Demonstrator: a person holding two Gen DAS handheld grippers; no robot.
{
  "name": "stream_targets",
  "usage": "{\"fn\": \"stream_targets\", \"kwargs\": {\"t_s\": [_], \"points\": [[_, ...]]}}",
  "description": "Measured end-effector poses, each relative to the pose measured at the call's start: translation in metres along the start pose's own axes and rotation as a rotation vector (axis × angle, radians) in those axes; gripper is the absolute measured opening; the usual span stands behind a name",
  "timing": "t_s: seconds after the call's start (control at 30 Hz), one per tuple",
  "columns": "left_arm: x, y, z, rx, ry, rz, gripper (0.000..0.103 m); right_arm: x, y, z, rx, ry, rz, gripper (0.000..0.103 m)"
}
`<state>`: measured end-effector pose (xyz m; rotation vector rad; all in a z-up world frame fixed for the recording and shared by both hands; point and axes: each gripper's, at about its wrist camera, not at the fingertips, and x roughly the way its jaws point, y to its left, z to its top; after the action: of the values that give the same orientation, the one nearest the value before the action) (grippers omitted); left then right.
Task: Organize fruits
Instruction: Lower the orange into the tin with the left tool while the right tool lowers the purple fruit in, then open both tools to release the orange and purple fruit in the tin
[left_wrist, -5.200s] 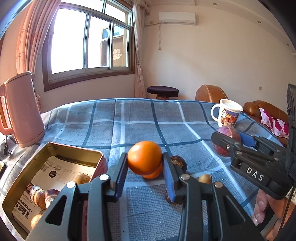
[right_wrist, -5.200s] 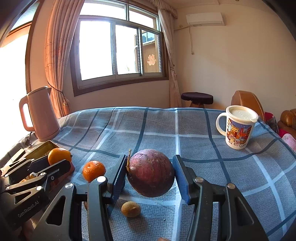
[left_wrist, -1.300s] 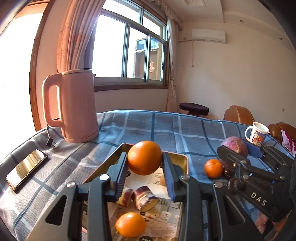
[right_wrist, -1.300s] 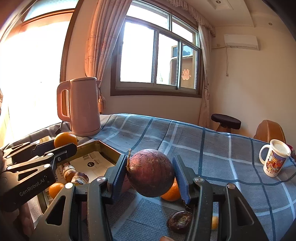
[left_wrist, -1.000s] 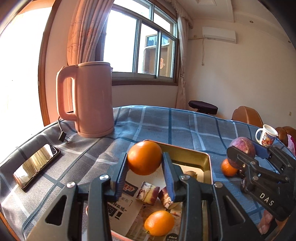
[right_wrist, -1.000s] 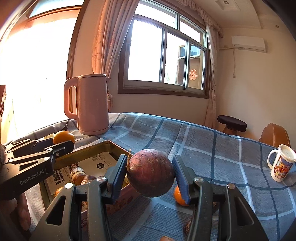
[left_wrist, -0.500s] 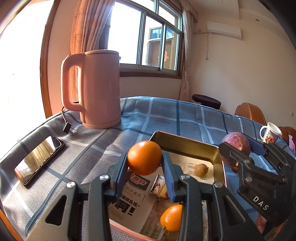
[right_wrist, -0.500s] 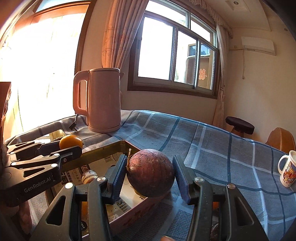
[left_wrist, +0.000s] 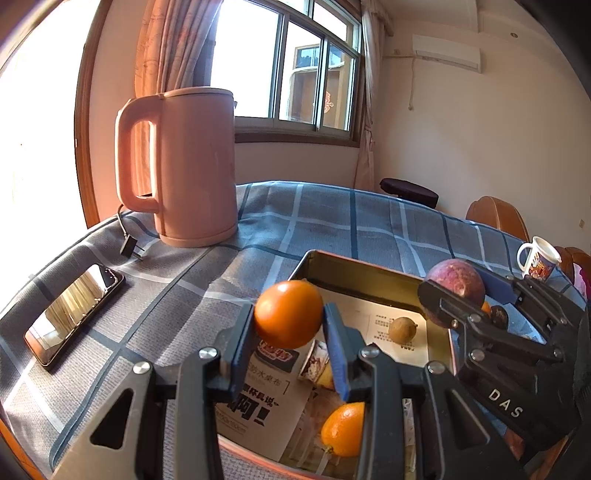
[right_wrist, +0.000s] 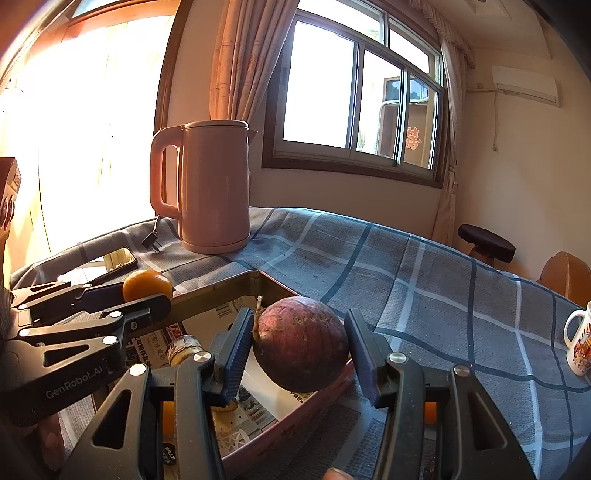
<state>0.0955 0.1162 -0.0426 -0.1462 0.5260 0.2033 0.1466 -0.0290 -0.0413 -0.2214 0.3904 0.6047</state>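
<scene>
My left gripper (left_wrist: 290, 334) is shut on an orange (left_wrist: 288, 314) and holds it above the near left corner of a gold metal tin (left_wrist: 364, 267) lined with printed paper. My right gripper (right_wrist: 299, 350) is shut on a dark purple passion fruit (right_wrist: 301, 343) and holds it over the tin's right rim (right_wrist: 221, 286). It also shows in the left wrist view (left_wrist: 456, 286). In the tin lie another orange (left_wrist: 343, 428), a small brown fruit (left_wrist: 402, 326) and a small cup (left_wrist: 314, 360).
A pink kettle (left_wrist: 181, 166) stands at the back left, its plug (left_wrist: 129, 249) on the blue plaid cloth. A phone (left_wrist: 72, 310) lies at the left. A printed mug (left_wrist: 537, 258) stands far right. An orange (right_wrist: 430, 411) lies on the cloth right of the tin.
Both grippers have moved left with their fruits and now hang over the tin. The kettle looks closer and larger. The grips have not changed.
</scene>
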Motion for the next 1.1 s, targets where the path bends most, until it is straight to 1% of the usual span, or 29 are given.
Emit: {"fn": "stream_targets", "kwargs": {"t_s": [0.33,0.63,0.87,0.97,1.0,1.03,1.07,1.1], "points": [[0.008,0.001,-0.001,-0.003,0.042,-0.014,0.039,0.015,0.004,-0.001,-0.016,0.077,0.010,0.052],[0.011,0.000,-0.002,-0.003,0.060,-0.012,0.039,0.035,0.011,-0.004,-0.053,0.187,0.017,0.052],[0.012,-0.001,-0.001,0.005,0.064,0.007,0.040,0.039,0.017,-0.004,-0.078,0.206,0.030,0.053],[0.009,-0.001,-0.001,0.007,0.051,0.013,0.047,0.039,0.020,-0.004,-0.087,0.205,0.030,0.055],[0.007,-0.002,-0.001,0.009,0.044,0.017,0.053,0.038,0.020,-0.004,-0.089,0.201,0.026,0.055],[0.005,-0.002,-0.001,0.012,0.035,0.026,0.062,0.038,0.021,-0.004,-0.090,0.196,0.024,0.058],[0.004,-0.002,-0.001,0.013,0.024,0.034,0.066,0.037,0.021,-0.004,-0.091,0.192,0.022,0.063],[0.001,-0.002,-0.001,0.013,0.010,0.044,0.070,0.035,0.020,-0.003,-0.088,0.183,0.019,0.064]]}}
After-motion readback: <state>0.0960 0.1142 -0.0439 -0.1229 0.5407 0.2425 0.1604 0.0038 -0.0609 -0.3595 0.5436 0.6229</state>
